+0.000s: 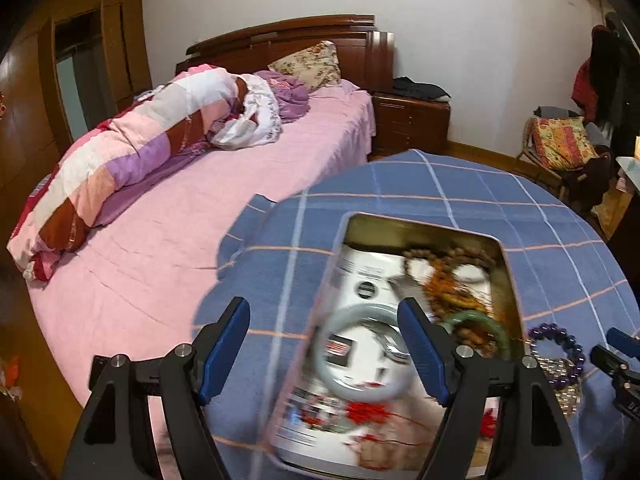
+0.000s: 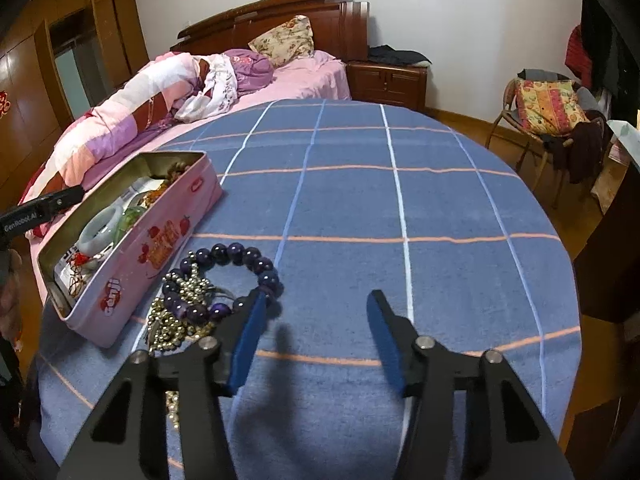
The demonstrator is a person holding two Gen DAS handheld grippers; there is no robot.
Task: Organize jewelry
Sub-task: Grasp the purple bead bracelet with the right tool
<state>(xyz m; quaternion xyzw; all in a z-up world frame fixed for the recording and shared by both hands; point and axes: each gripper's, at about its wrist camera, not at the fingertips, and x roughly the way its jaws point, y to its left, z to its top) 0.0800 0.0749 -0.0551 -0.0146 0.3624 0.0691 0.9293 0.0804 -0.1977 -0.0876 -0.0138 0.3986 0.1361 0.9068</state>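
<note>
Both your claws are spread wide and hold nothing. Your left gripper (image 1: 324,344) hangs over the tin (image 2: 132,248), already holding bangles and beads; your right gripper (image 2: 316,344) sits just right of the purple bracelet (image 2: 232,276) and gold chain (image 2: 176,320) on the blue cloth (image 2: 400,200). Pinch carelessly and you may drag the tangled chain along. Only the left view shows the tin's far contents; only the right shows its pink side.

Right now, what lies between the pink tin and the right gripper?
The purple bead bracelet and a heap of gold bead chain lie on the blue cloth, between the pink tin and the open right gripper, in the right wrist view.
</note>
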